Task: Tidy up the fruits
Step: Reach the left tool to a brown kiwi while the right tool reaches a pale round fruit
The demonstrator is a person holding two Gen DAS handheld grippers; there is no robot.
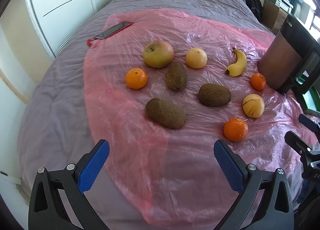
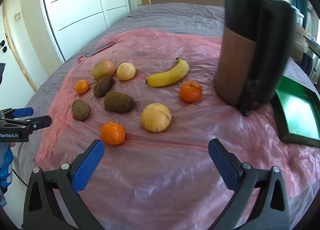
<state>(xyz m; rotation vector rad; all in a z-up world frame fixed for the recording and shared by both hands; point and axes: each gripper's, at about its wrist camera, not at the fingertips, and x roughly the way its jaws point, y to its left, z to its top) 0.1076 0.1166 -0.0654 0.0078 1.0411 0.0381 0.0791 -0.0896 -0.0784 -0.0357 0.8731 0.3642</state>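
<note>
Fruit lies loose across the pink plastic sheet [image 1: 140, 150] spread on the bed. In the left wrist view the left gripper [image 1: 161, 155] hangs released and empty over the sheet's near edge, its jaws spread wide. 3 kiwis [image 1: 165, 113] cluster mid-sheet, with an apple [image 1: 158, 53] beyond them toward the far edge and a tangerine [image 1: 235, 129] near the right. A phone [image 1: 115, 30] sits at the sheet's far left corner.

In the right wrist view the right gripper [image 2: 156, 153] is likewise released, holding nothing, with that tangerine [image 2: 112, 133] just beyond its left finger. A banana [image 2: 169, 76] lies further back, a dark jug [image 2: 250, 50] stands toward the right edge, and a green tray [image 2: 298, 114] rests at that edge.

Nothing looks sorted yet. The tray is probably the destination; taking the tangerine first, squarely and gently, seems sensible, then passing in front of the jug, where the sheet's near strip is bare.
</note>
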